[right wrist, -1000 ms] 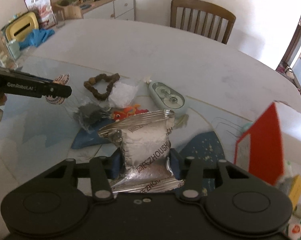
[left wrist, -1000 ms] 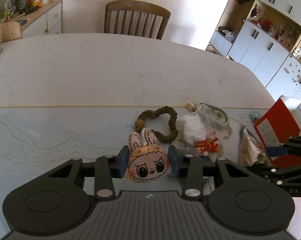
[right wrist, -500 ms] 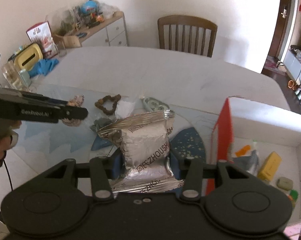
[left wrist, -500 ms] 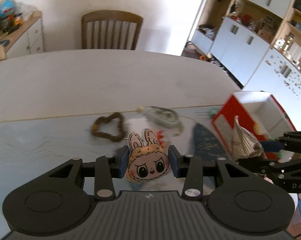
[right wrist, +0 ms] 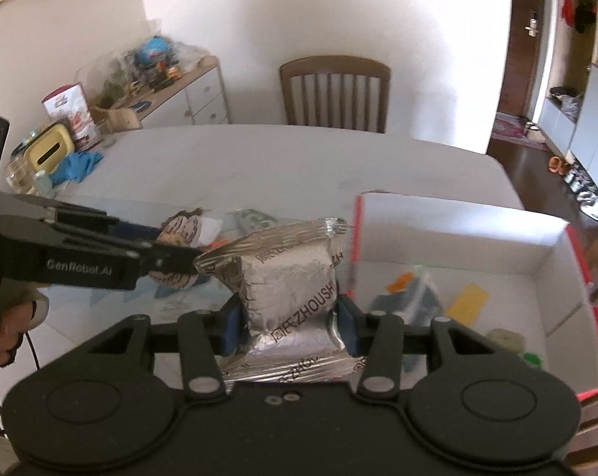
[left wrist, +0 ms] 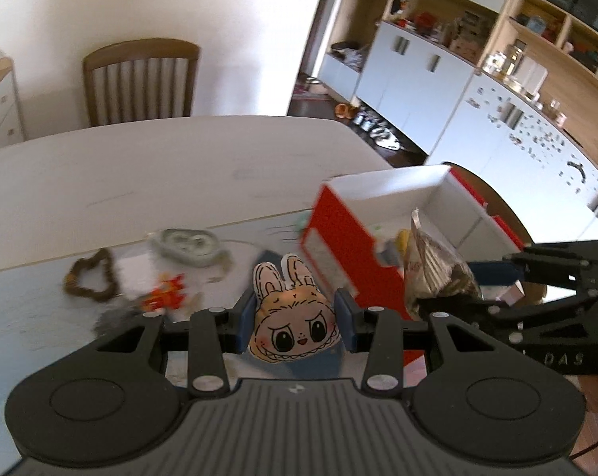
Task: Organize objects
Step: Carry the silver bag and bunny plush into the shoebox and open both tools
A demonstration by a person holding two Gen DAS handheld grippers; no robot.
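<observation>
My left gripper [left wrist: 295, 317] is shut on a bunny-eared plush face toy [left wrist: 289, 317] and holds it above the table, just left of a red-and-white open box [left wrist: 338, 234]. My right gripper [right wrist: 289, 317] is shut on a silver foil snack packet [right wrist: 287, 273], held over the box's left wall [right wrist: 356, 234]. The packet also shows in the left wrist view [left wrist: 433, 269], over the box. The left gripper with the plush toy [right wrist: 179, 230] shows at the left of the right wrist view. Several small items lie inside the box [right wrist: 465, 297].
On the table lie a brown bead ring [left wrist: 90, 277], a pale green gadget [left wrist: 187, 246], a red-orange toy [left wrist: 166, 297] and a white wrapper [left wrist: 134, 273]. A wooden chair [right wrist: 334, 95] stands behind the table. A sideboard [right wrist: 172, 91] with clutter is at the far left.
Both grippers have moved right toward the box, holding their objects. The foil packet is now over the box's left wall; the plush toy is now close beside the box.
</observation>
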